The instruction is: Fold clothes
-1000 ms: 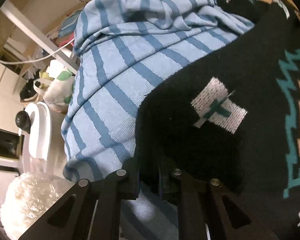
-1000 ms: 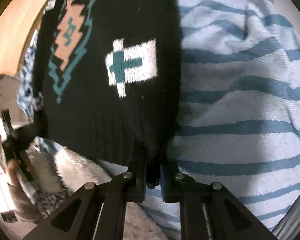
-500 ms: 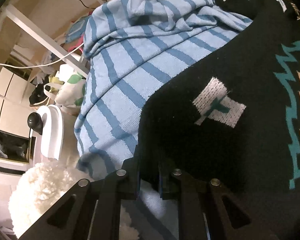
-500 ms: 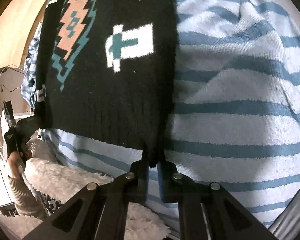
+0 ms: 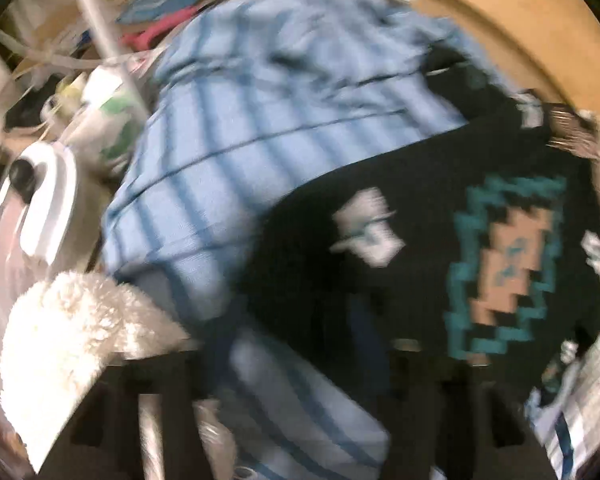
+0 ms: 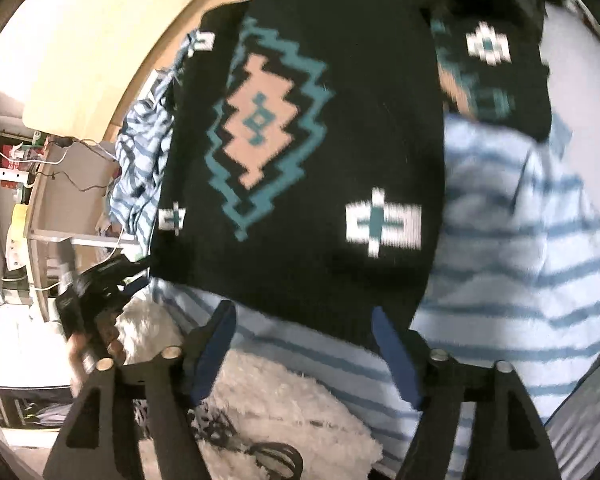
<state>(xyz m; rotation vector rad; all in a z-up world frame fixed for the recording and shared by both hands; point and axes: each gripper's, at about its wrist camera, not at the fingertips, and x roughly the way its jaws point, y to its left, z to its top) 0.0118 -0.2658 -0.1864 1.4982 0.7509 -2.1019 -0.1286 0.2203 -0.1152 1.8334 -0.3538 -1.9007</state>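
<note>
The right claw (image 6: 302, 344) gapes clear of the black sweater (image 6: 320, 152); fluffy white rug (image 6: 268, 412) crowds below.

A lived-in room of a home. Clothes are heaped on a wooden worktop (image 6: 80, 36): a black patterned sweater (image 6: 308, 132) over a blue striped top (image 6: 516, 248), with a fluffy white throw (image 6: 284, 404) beside them. A white shelf (image 6: 4, 172) crowded with small household things and trailing cables (image 6: 76, 184) stands behind.
</note>
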